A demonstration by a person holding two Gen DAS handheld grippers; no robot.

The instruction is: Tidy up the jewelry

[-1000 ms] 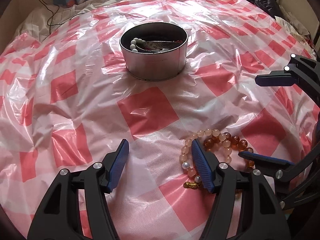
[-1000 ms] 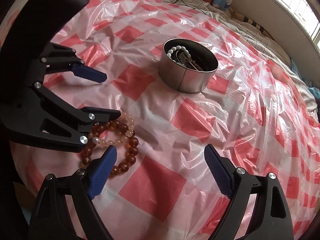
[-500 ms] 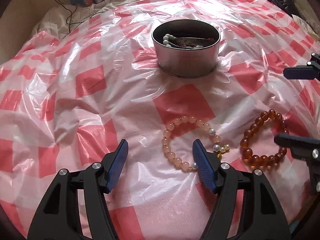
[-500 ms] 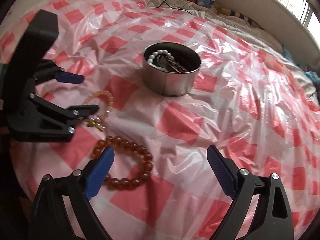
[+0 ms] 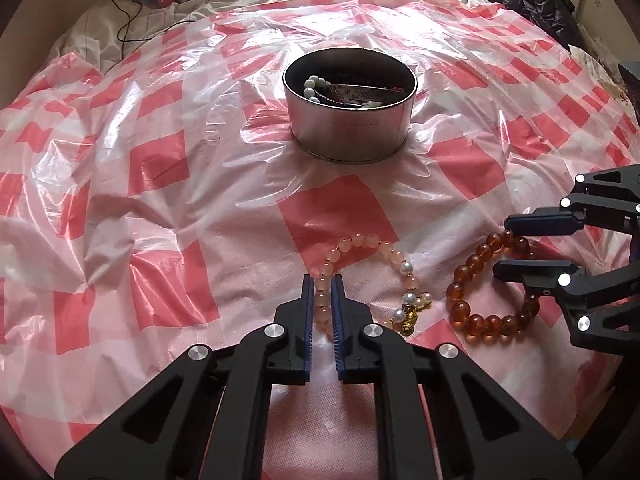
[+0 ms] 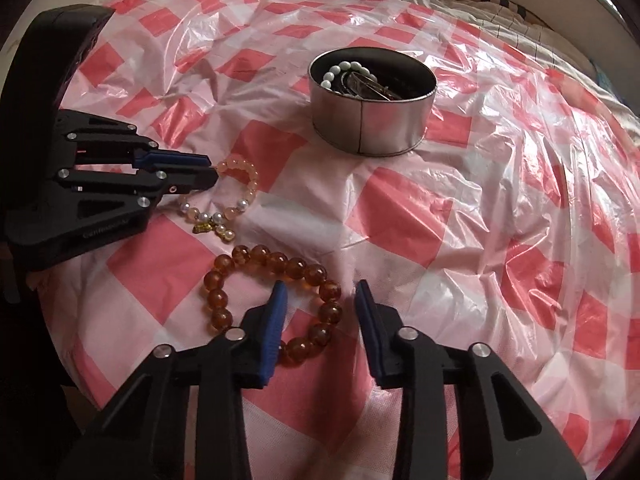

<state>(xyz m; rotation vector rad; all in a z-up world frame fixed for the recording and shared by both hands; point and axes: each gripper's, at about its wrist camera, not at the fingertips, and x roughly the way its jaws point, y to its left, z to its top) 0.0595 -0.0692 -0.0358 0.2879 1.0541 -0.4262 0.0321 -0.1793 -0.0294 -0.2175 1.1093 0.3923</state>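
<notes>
We've got the left tool [image 5: 321,280] just snapped closed, pinching the pink bracelet [image 5: 370,276] on the checked sheet [image 5: 160,200]; our right tool [image 6: 320,292] has just narrowed astride the amber bracelet [image 6: 276,300], pads not touching it, well short of the tin [image 6: 372,100]

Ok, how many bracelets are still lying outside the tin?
2. The pink bracelet lies nearest the left claw, which is shut on its beads. The amber bracelet lies beside it, between the right claw's fingers. The tin holds more jewelry, partly hidden.
</notes>
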